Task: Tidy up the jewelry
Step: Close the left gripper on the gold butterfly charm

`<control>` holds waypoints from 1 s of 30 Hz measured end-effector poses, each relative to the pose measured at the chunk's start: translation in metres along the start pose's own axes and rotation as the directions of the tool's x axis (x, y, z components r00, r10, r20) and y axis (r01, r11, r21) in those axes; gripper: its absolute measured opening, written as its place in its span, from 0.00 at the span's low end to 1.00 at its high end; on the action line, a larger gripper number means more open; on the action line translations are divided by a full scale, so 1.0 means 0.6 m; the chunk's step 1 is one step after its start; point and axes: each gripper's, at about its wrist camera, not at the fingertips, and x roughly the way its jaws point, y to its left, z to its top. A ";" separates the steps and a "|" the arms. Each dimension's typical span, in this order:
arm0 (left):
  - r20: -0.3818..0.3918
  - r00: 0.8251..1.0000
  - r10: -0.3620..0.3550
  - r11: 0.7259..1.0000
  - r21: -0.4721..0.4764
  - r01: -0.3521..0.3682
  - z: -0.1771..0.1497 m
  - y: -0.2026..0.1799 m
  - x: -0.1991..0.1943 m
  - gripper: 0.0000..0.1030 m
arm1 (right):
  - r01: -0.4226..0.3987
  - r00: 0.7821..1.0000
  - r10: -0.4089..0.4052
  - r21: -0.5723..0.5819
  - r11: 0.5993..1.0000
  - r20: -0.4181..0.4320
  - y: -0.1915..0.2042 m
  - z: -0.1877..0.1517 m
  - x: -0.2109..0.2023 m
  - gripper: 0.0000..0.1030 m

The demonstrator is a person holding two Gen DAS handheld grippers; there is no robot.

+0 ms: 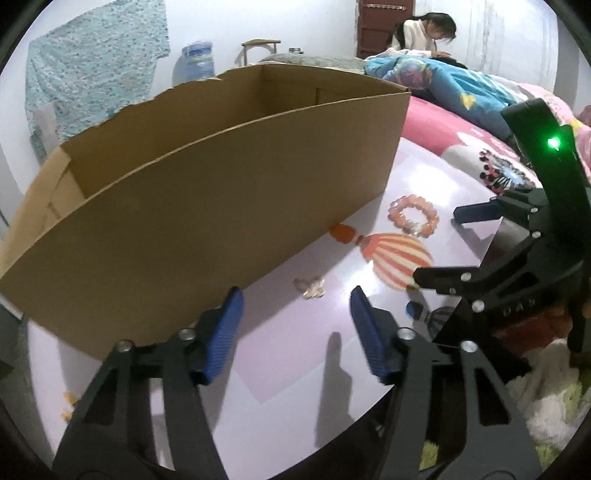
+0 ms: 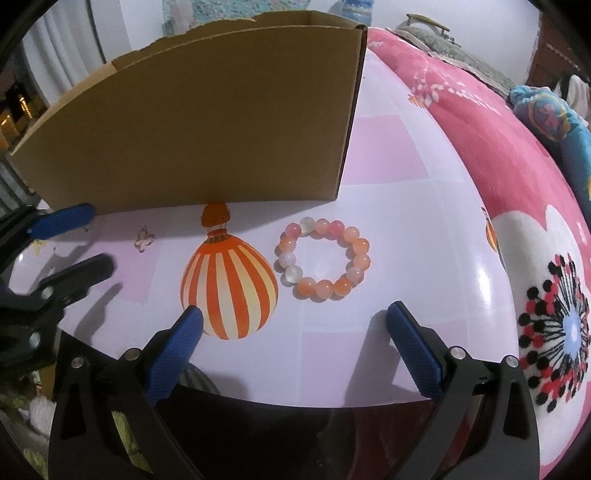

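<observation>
A pink floral bedspread (image 2: 461, 122) fills the right side of the right wrist view, with a lilac checked tabletop (image 2: 406, 229) printed with an orange-striped hot-air balloon (image 2: 231, 288) spread across the centre; an open cardboard box (image 2: 207, 122) stands at the upper left of that frame, its front wall touching the balloon print's basket; in the left wrist view a person (image 1: 424, 31) sits at the top right beyond a blue quilt (image 1: 454, 83). The right gripper (image 2: 295, 325), at the bottom of its own frame, has its blue-padded jaws spread wide and holds nothing; the left gripper (image 1: 295, 314), low in its own view, has its jaws partly apart, with nothing between them. A beaded bracelet (image 2: 324, 259) of orange, pink and white beads lies flat on the tabletop just right of the balloon print, near the box's lower right corner, beyond the right gripper's fingertips; a small clear butterfly-shaped piece (image 1: 309, 288) lies on the tabletop ahead of the left gripper.
</observation>
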 end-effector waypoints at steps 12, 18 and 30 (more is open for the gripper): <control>-0.056 0.998 -0.033 0.999 0.022 0.034 -0.003 -0.018 0.049 0.26 | -0.104 0.994 0.103 0.027 0.994 0.020 -0.018 0.004 -0.006 0.94; -0.053 0.999 -0.004 0.999 0.051 0.007 -0.003 -0.020 0.050 0.21 | -0.124 0.992 0.123 0.043 0.991 0.030 -0.022 0.006 -0.008 0.94; -0.043 0.999 0.027 0.997 0.077 -0.023 -0.003 -0.029 0.047 0.10 | -0.136 0.990 0.134 0.060 0.989 0.042 -0.027 0.009 -0.007 0.94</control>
